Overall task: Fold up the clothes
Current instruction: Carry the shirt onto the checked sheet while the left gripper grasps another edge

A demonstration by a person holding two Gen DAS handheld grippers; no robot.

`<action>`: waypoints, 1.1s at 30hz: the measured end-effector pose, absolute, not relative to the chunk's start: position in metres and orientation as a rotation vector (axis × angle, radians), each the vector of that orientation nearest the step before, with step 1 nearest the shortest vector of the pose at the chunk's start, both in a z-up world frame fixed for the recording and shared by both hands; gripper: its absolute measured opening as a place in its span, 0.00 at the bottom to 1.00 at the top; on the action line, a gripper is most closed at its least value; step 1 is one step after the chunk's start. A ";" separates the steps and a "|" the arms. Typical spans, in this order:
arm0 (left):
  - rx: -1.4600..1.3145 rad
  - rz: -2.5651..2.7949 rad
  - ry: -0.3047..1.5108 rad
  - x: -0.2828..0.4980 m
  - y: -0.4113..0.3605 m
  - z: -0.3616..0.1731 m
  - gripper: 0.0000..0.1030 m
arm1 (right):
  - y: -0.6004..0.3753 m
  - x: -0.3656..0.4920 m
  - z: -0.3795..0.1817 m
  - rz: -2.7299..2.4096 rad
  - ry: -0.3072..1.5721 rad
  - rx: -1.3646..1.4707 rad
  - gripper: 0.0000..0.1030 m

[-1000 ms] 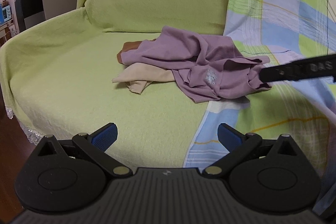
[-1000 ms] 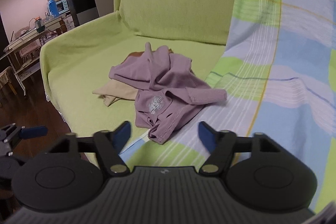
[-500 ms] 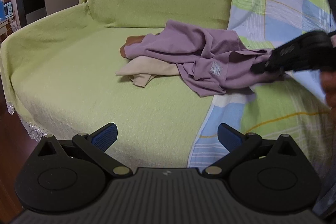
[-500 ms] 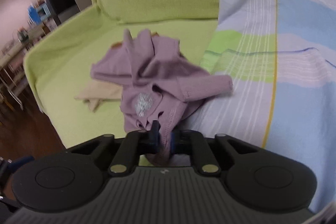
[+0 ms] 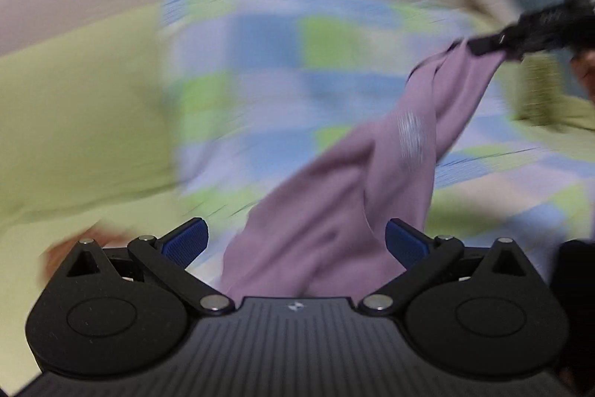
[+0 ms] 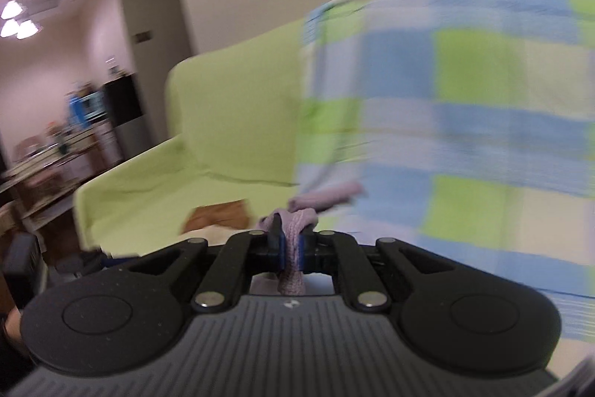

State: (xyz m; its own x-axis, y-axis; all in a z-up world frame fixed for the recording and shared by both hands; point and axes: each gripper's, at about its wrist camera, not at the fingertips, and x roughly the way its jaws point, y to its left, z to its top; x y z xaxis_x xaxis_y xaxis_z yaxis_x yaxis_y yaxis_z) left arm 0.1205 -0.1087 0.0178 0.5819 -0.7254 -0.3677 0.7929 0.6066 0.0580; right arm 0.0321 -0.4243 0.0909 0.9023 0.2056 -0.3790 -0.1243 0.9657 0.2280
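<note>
A purple shirt (image 5: 357,196) with a pale print hangs stretched in the air. My right gripper (image 6: 292,240) is shut on a bunched edge of the purple shirt (image 6: 293,248). It also shows in the left wrist view (image 5: 494,45) at the upper right, holding the shirt's top. My left gripper (image 5: 295,240) is open, and the shirt's lower part passes between its blue pads (image 5: 186,242) without being pinched. A brown garment (image 6: 219,214) and a beige one lie on the sofa seat. Both views are motion-blurred.
The sofa has a lime green cover (image 6: 230,121) on its left part and a blue, green and white checked blanket (image 6: 465,121) on its right part. A dark cabinet and a cluttered table (image 6: 55,151) stand far left of the sofa.
My right gripper has lifted the purple shirt up and to the right off the pile. My left gripper has moved in under the hanging shirt and stayed open.
</note>
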 end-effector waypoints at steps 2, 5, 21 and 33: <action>0.235 -0.986 0.314 0.121 -0.136 0.025 0.99 | -0.453 0.001 0.092 0.075 0.402 0.183 0.05; 0.258 -1.157 0.341 0.128 -0.197 0.030 0.99 | -0.501 -0.023 0.073 -0.026 0.466 0.216 0.05; 0.741 -1.637 0.567 0.155 -0.446 -0.040 0.94 | -0.617 -0.081 -0.071 -0.319 0.660 0.452 0.31; 0.943 -1.994 0.717 0.172 -0.537 -0.090 0.72 | -0.598 -0.113 -0.102 -0.256 0.621 0.608 0.45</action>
